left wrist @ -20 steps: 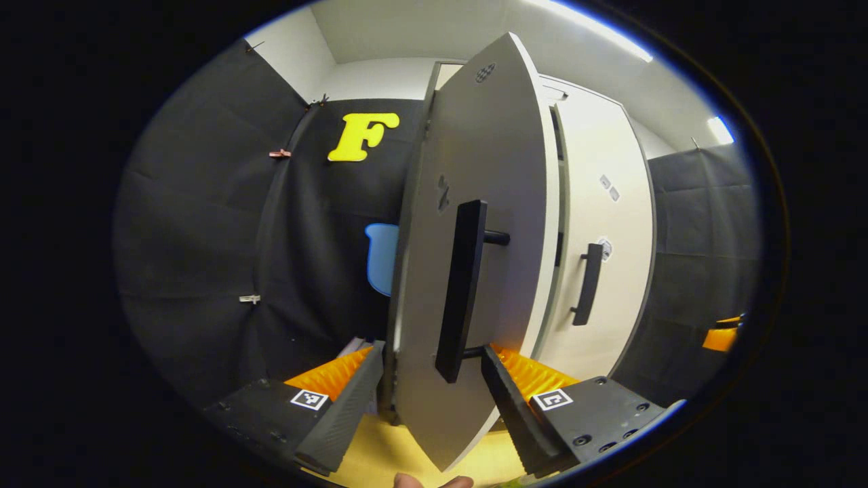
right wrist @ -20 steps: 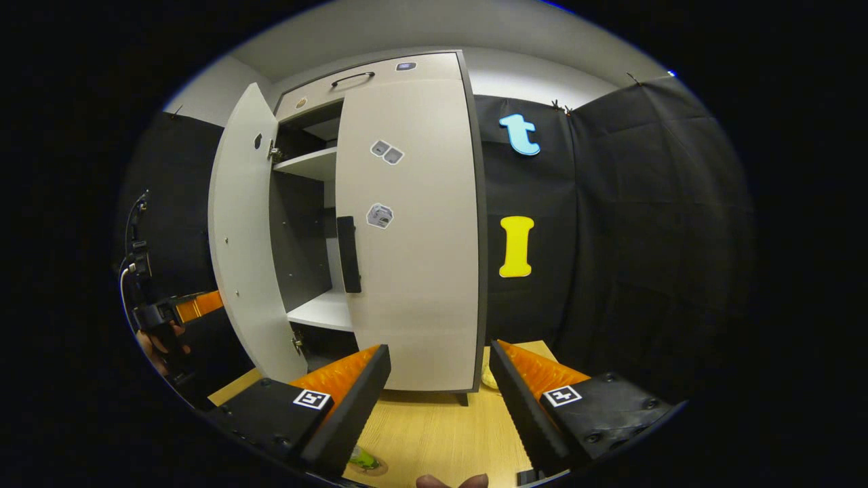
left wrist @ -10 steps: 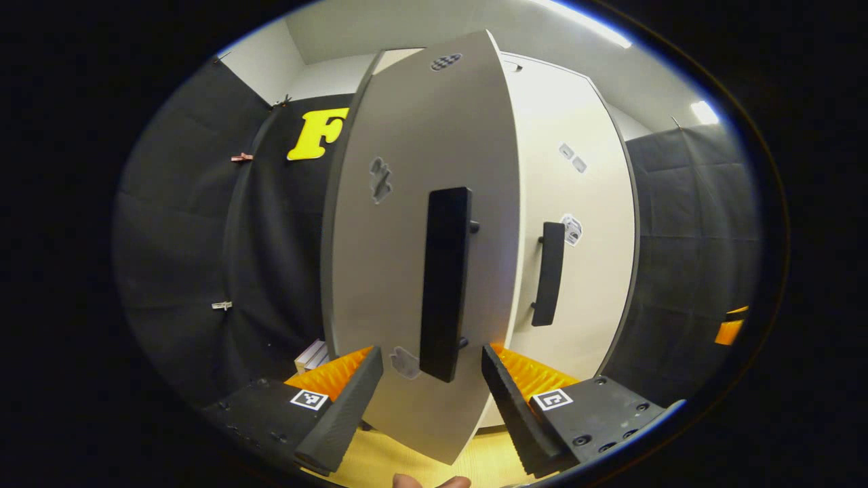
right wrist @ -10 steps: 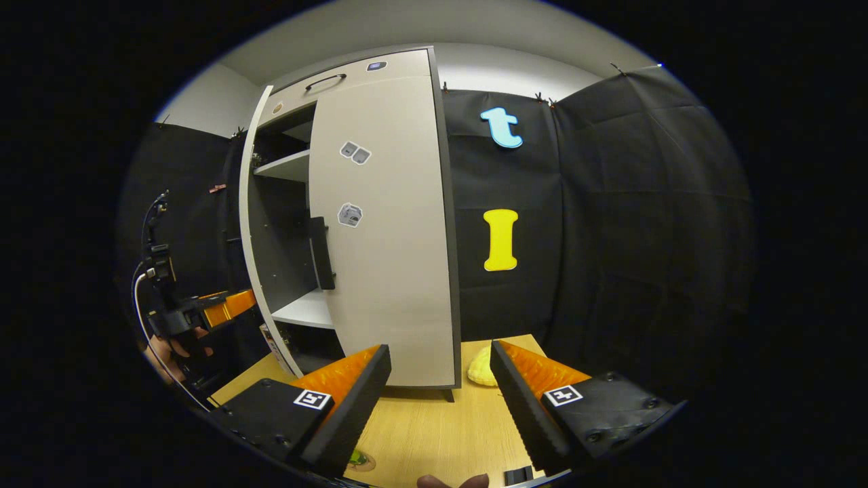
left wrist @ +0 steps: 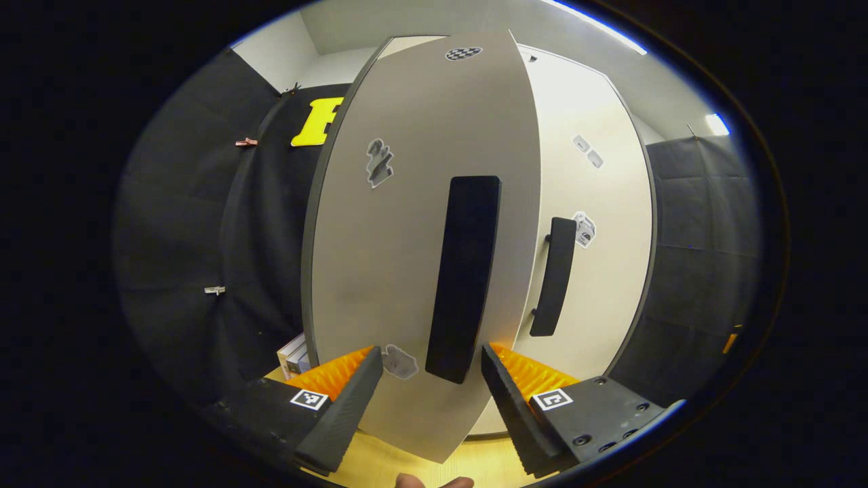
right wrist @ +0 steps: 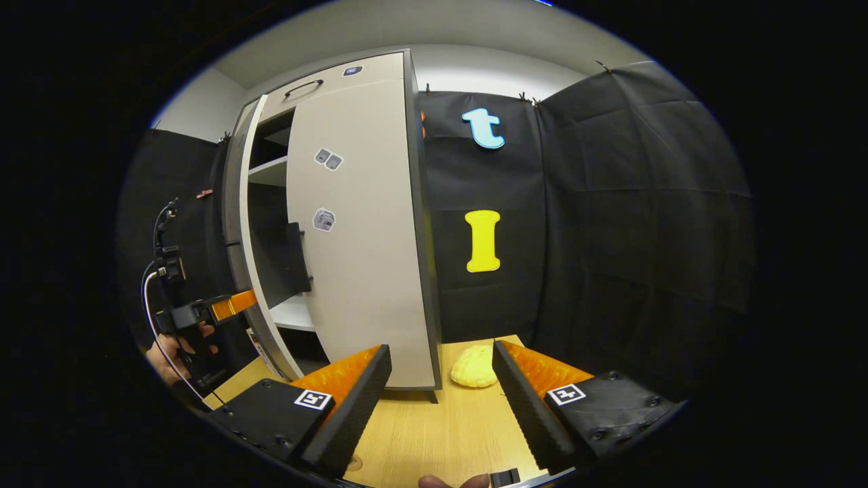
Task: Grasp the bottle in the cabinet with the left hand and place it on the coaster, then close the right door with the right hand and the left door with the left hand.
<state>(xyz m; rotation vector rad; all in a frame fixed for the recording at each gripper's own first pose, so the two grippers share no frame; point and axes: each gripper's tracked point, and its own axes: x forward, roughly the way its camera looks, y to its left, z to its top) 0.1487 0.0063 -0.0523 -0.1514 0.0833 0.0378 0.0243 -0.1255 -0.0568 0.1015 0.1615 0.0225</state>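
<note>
Although small grey stickers dot both cabinet doors, none carries writing that can be read, and the square black-and-white markers on the gripper bodies show patterns only. In the left gripper view the left door (left wrist: 407, 257) stands close ahead, its long black handle (left wrist: 464, 278) rising just above the gap between the fingers of the left gripper (left wrist: 430, 400), which are spread apart and grasp nothing; whether they touch the door panel cannot be told. The right door (left wrist: 597, 224) sits beyond it, flush with the cabinet, its own handle (left wrist: 555, 276) near the left door's edge.

In the right gripper view the left door (right wrist: 237, 251) is still ajar (a shelf (right wrist: 268, 173) shows through the gap), with the left gripper (right wrist: 203, 312) and the hand (right wrist: 166, 349) holding it just outside that door. The right gripper (right wrist: 441, 400) hangs low over the wooden surface (right wrist: 434, 434), fingers released and well apart, pointing towards the cabinet's lower corner and a yellow lumpy object (right wrist: 475, 367).
</note>
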